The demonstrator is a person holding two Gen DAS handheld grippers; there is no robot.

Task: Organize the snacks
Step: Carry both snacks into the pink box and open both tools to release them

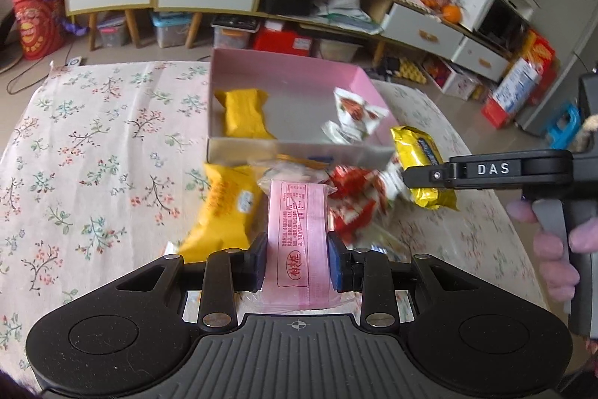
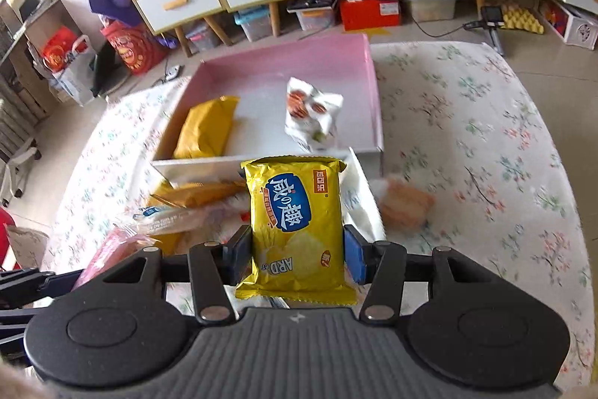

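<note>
The left gripper [image 1: 298, 262] held a pink wafer packet [image 1: 298, 230] lengthwise, its jaws closed against the packet's two long edges. The right gripper [image 2: 297, 255] held a yellow cracker packet [image 2: 297, 227] upright in its view, jaws pressed against both sides of the wrapper. In the left wrist view the same cracker packet [image 1: 424, 171] appeared clamped at the tip of the right gripper [image 1: 422, 174], just beside the near right corner of the box.

A shallow pink box [image 1: 261, 70] sat on the desk [image 1: 93, 137], which was covered with a floral cloth. Inside the box, a yellow snack packet [image 1: 244, 113] lay at the left side and a white packet with red print [image 1: 355, 116] lay at the right side, the two well apart.

In front of the near wall of the box, loose snacks lay on the desk: a yellow cake packet [image 1: 224, 208] just beside the pink wafer packet, a red-and-white packet [image 1: 355, 197] on the other side, and a clear-wrapped snack [image 1: 295, 171] between them against the box wall. In the right wrist view an orange-toned snack [image 2: 405, 204], blurred, lay on the cloth to the right of the box
</note>
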